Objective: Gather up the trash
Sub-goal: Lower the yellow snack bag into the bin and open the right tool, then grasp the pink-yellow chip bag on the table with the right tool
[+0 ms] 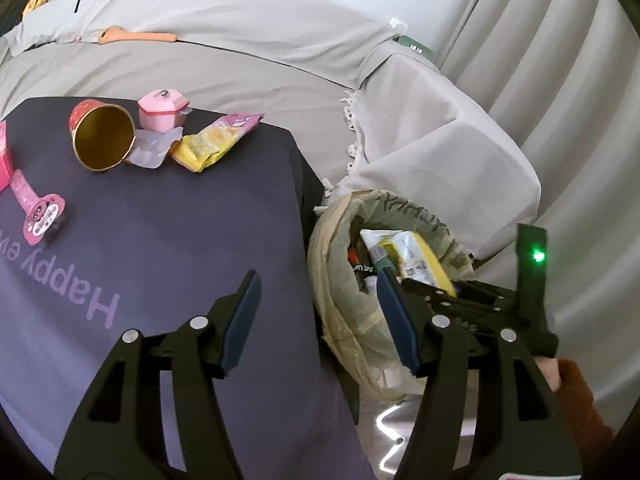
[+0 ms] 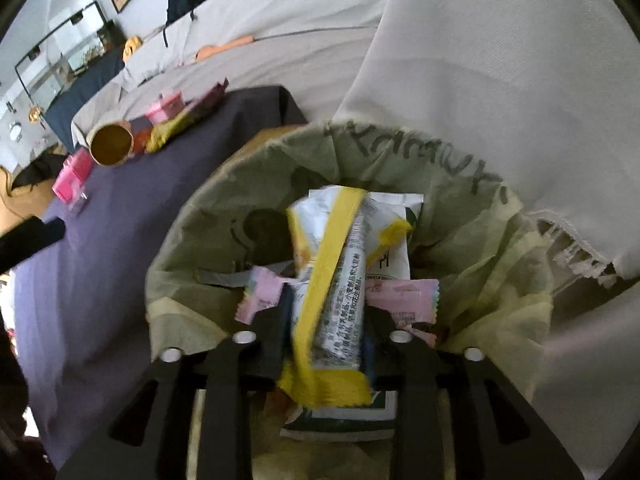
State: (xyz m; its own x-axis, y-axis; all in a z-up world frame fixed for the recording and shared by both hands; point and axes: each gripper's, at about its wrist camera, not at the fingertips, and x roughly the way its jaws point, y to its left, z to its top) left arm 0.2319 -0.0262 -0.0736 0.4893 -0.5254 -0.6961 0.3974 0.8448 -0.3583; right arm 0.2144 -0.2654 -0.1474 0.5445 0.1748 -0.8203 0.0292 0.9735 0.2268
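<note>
Fingers of the right gripper [image 2: 326, 340] pinch a yellow wrapper [image 2: 332, 292] over the bin bag [image 2: 400, 152]; release only well inside the rim, while the left gripper [image 1: 316, 320] waits spread.

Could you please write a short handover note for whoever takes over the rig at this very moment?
Right gripper: shut on the yellow-and-white wrapper, held over the open trash bag; not yet released.
Left gripper: open and empty, over the edge of the purple table mat beside the bag.
Done: several wrappers already lie in the bag.
Left on the mat: the tipped gold-lined cup, the clear lid, the yellow snack packet and the pink tag. The small pink pot may be a toy, so check before binning it.
</note>
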